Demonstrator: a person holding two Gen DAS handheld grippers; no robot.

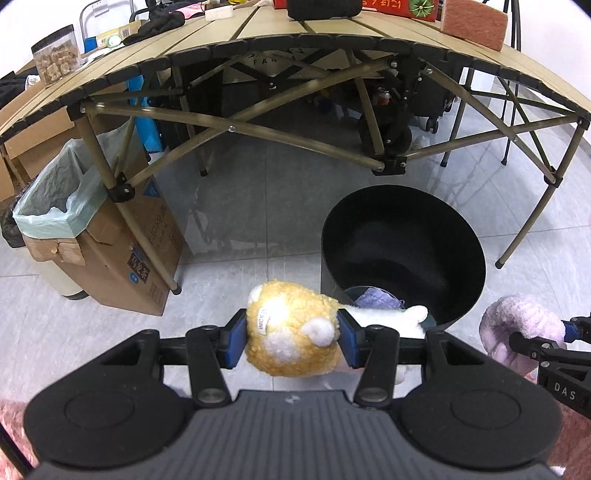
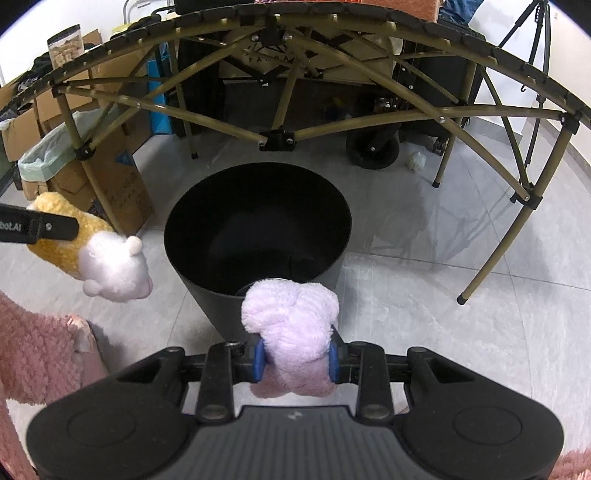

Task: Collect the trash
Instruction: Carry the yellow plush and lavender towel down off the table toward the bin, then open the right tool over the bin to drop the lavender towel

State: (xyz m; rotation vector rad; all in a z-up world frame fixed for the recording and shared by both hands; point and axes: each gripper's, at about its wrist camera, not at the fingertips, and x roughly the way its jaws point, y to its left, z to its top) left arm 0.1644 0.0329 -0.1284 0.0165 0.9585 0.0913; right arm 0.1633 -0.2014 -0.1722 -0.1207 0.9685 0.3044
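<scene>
**A:** What is being thrown away, and where is it?

**B:** Two soft toys. A fuzzy yellow-and-white plush toy (image 1: 291, 328) is clamped across its middle by the left hand-held gripper (image 1: 291, 338), blue pads pressing into both sides. A fluffy pale lilac plush bundle (image 2: 291, 328) is squeezed tightly in the right hand-held gripper (image 2: 295, 356). Both hang just at the near rim of a round, black, open-topped waste bin (image 2: 207, 295) standing on the grey tiled floor (image 2: 424, 295).

**A:** Why are they held like that?

**B:** Probably so each can be dropped straight in once the grip loosens. The lilac bundle sits over the near rim; the yellow toy is off to the bin's left side, so it likely needs carrying further across first.

**A:** Does one camera show more than the other?

**B:** The left view shows something bluish-purple (image 1: 376, 297) already lying inside the bin; the right view hides that spot behind the bundle. The right view shows the yellow toy's white end pointing toward the bin. Both show a folding camp surface of tan slats (image 1: 221, 33) beyond, and a cardboard box lined with a pale green bag (image 1: 48, 206) on the left. Pink fuzzy sleeves (image 2: 37, 343) edge the frames.
</scene>
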